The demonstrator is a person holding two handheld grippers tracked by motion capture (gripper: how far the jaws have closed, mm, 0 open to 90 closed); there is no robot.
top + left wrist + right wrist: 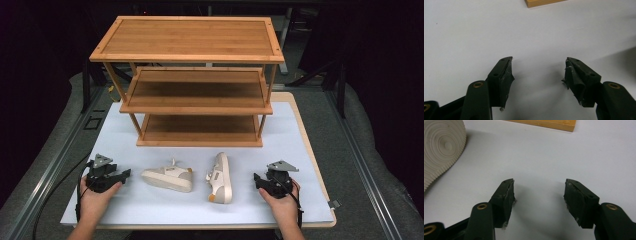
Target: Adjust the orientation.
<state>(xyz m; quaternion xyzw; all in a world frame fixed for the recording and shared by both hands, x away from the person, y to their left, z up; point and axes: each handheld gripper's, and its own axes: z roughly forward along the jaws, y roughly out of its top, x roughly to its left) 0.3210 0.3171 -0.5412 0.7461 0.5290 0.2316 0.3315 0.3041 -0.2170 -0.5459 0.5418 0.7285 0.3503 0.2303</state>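
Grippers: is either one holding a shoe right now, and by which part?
Neither. Left gripper and right gripper are open on the table.

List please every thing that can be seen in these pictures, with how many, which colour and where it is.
shoe rack: one, brown wood, three shelves with nothing on them, at the far middle of the table.
shoes: two, cream with tan trim, in front of the rack between the grippers; the left shoe lies on its side, the right shoe lies with its sole turned toward the right gripper.
table: one, white top with a light wooden edge.
left gripper: one, black, jaws open with nothing between them, near the table's left front.
right gripper: one, black, jaws open with nothing between them, near the right front.
hands: two, each holding a gripper, at the bottom edge.
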